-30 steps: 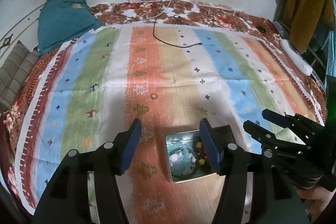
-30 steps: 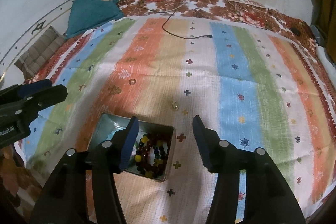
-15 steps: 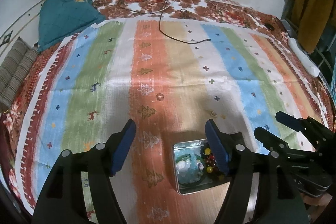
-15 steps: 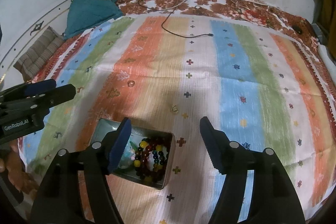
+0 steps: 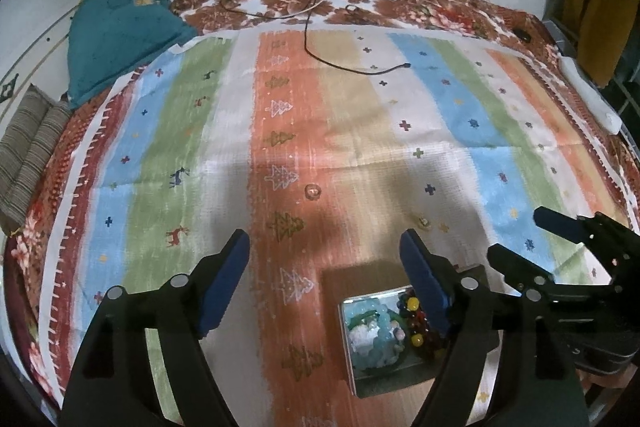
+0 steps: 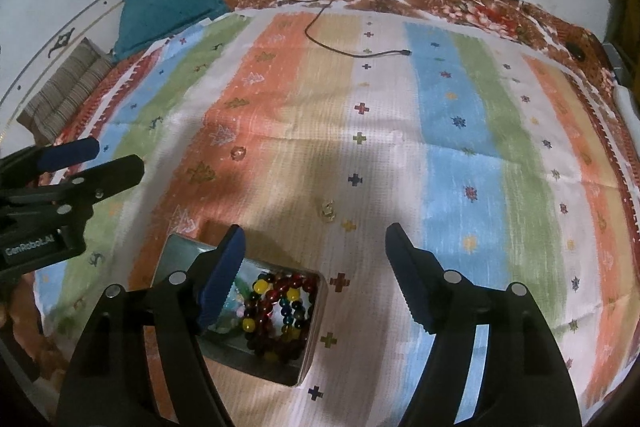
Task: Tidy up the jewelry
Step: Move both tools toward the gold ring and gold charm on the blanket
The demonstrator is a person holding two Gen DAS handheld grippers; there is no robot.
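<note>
- While I hold both claws over the bed, my left claw (image 5: 324, 255) is opening, with nothing between its blue pads.
- My right claw (image 6: 314, 247) is opening too, and it is empty.
- I see the metal tin (image 6: 310, 327) on the striped bedspread (image 6: 460, 107), with a beaded bracelet (image 6: 280, 307) inside.
- One small ring (image 5: 313, 191) lies on the orange stripe.
- Another small ring (image 6: 328, 209) lies near the tin, not touching it.
</note>
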